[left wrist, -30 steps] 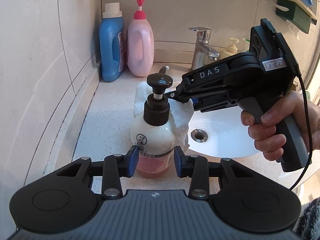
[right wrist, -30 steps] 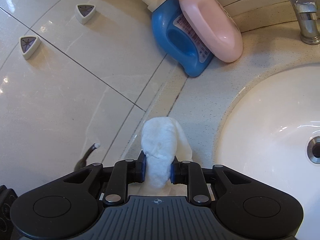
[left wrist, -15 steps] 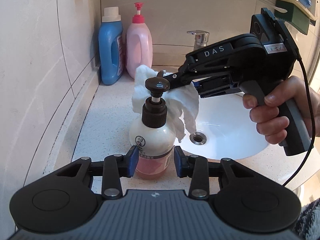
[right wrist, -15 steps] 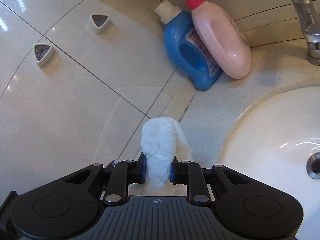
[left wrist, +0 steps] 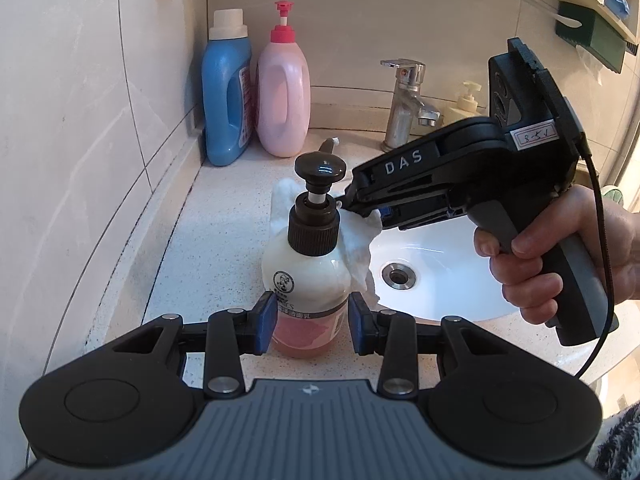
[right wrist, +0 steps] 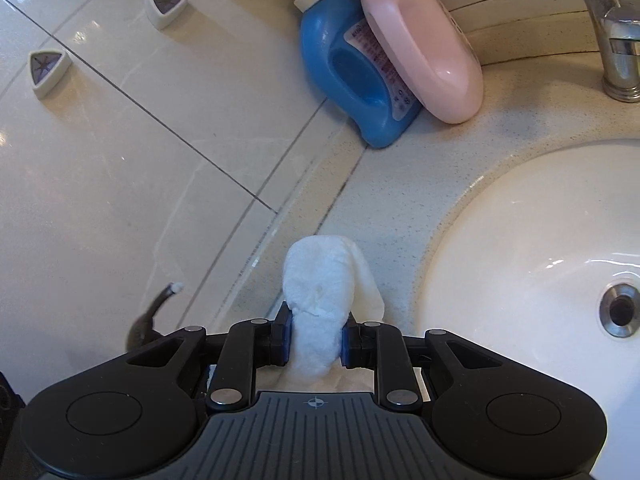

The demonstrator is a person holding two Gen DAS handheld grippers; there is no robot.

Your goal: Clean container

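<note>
1. Left wrist view, change: the white tissue [left wrist: 358, 246], seen half a second ago lifted level with the pump head, has been brought back down and is now pressed against the right shoulder and collar of the pump bottle [left wrist: 306, 280]. This is judged to be one stroke of an up-and-down wipe, so cleaning is taken as under way, not finished.

2. Left wrist view, grip and place: the left gripper [left wrist: 312, 322] is closed on the bottle's lower body, a blue pad on either side. The bottle stands upright on the countertop [left wrist: 224, 236], near its front edge and just left of the basin [left wrist: 440, 276].

3. Left wrist view, materials: the bottle is rounded translucent plastic with cream-coloured contents above and a pinkish tint below, topped by a glossy dark ribbed cap and mushroom-shaped pump head. The countertop is speckled stone; the basin is smooth white ceramic with a metal drain.

4. Right wrist view, change: the framing has dropped again, consistent with the downward stroke.

5. Right wrist view, grip: the right gripper [right wrist: 316, 340] is pinched on the soft, crumpled wad of tissue, which bulges forward past the pads.

6. Right wrist view, surroundings: a blue jug [right wrist: 352, 76] and a pink bottle [right wrist: 420, 48], both smooth moulded plastic, stand at the countertop's back-left corner against glossy tiles; a chrome tap [right wrist: 612, 36] stands behind the basin.
</note>
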